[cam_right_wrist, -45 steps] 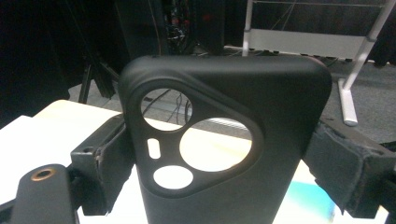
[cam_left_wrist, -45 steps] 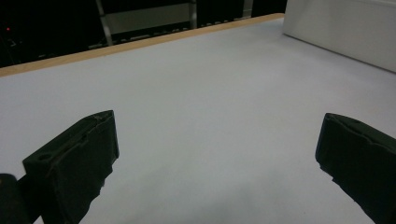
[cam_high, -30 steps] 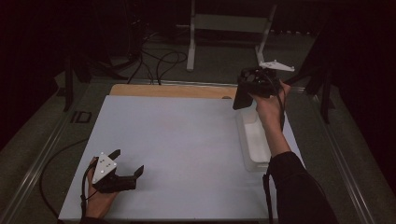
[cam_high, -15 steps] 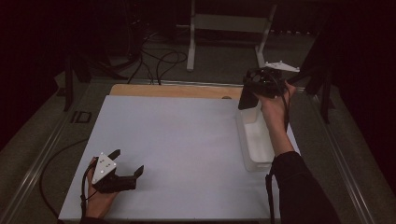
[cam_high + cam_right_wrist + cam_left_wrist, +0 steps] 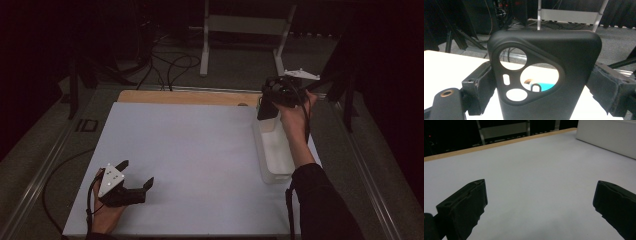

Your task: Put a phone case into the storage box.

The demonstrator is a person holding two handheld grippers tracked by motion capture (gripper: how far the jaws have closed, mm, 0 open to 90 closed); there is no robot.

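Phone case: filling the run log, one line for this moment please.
right tool: shut on phone case, raised above white bin | left tool: open, low over table

Three cameras cover one white worktop (image 5: 200, 150).

The high view looks forward and down over the whole surface from the person's side. The left gripper view sits low near the front edge, facing across the worktop toward the white tray (image 5: 609, 135), which the high view shows at right. The right gripper view, raised above that tray, looks close-up at a black phone case (image 5: 544, 75).
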